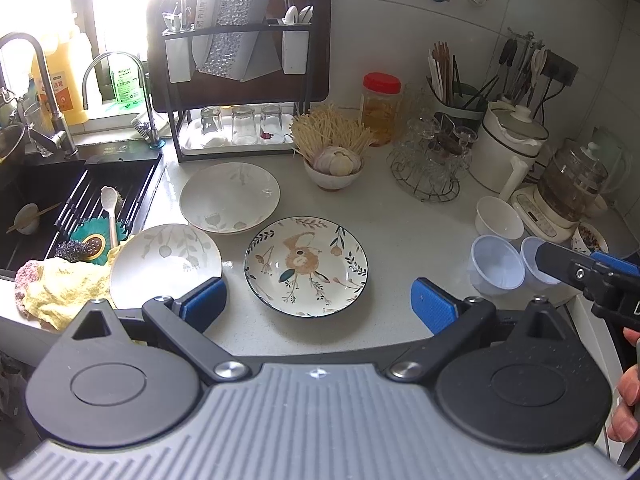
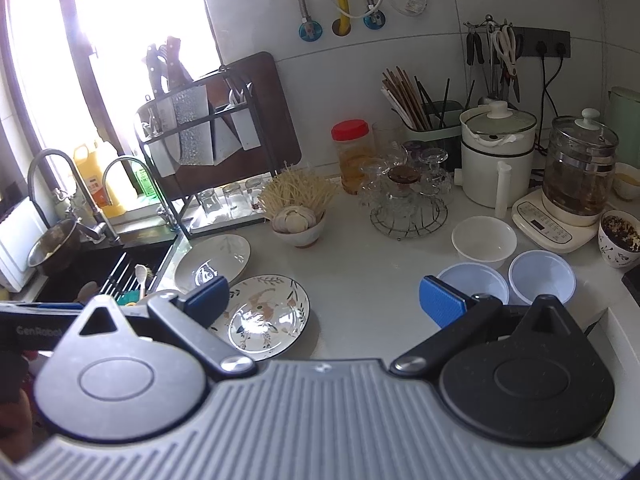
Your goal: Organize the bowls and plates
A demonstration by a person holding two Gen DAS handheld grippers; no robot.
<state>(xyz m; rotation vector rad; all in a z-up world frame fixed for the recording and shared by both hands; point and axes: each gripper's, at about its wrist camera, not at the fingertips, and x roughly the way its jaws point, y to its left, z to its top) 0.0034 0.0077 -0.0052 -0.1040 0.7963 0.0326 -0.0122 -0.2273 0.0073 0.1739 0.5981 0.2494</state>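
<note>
Three plates lie on the white counter: a floral plate [image 1: 306, 265] in the middle, a pale leaf-print plate [image 1: 229, 197] behind it, and another leaf-print plate [image 1: 165, 263] at the left by the sink. Two translucent plastic bowls [image 1: 497, 265] [image 1: 534, 256] and a white bowl [image 1: 499, 218] sit at the right. My left gripper [image 1: 318, 305] is open and empty, just in front of the floral plate. My right gripper [image 2: 324, 302] is open and empty, between the floral plate [image 2: 267, 311] and the plastic bowls [image 2: 474, 284] [image 2: 542, 275]. The white bowl [image 2: 484, 242] sits behind them.
A sink [image 1: 44, 204] with a brush and scrubbers is at the left, with a yellow cloth [image 1: 64, 284] beside it. A knife and glass rack [image 1: 240, 80], a bowl of garlic [image 1: 334, 168], a jar [image 1: 380, 108], a glass stand [image 1: 430, 160] and cookers [image 1: 512, 144] line the back.
</note>
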